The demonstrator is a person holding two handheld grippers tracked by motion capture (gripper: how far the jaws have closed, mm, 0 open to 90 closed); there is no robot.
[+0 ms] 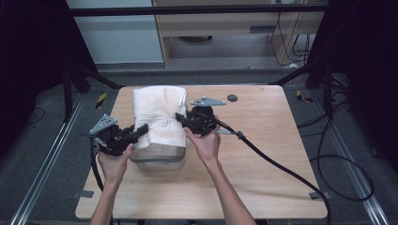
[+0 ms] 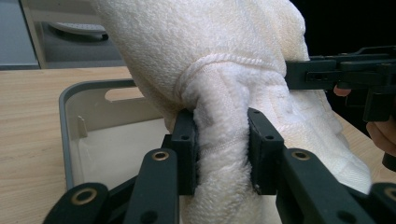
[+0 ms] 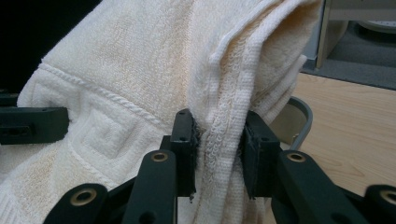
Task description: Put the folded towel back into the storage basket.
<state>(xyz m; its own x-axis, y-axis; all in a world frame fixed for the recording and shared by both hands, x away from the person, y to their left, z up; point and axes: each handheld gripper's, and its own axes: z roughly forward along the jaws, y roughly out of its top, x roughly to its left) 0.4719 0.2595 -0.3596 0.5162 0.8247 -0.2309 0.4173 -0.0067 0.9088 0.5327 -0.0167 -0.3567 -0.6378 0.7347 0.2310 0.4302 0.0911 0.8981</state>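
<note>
A lab or test room — a bare wooden table (image 1: 263, 154) stands inside a black metal frame (image 1: 197, 9), black cables (image 1: 338, 159) loop on the grey floor beside the table, and a plain cabinet (image 1: 225, 28) sits behind it.

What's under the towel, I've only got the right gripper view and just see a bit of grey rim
Observer: A grey bin sits on the table; the high view shows the towel draped over its far part.
Operator: Is the bin empty?
Observer: The left gripper view shows a bare pale inside wall; the rest is hidden by towel.
Operator: Is the other gripper holding on too?
Observer: Yes, the left gripper is shut on a bunched fold of the towel, and the right gripper pinches a hemmed edge.
</note>
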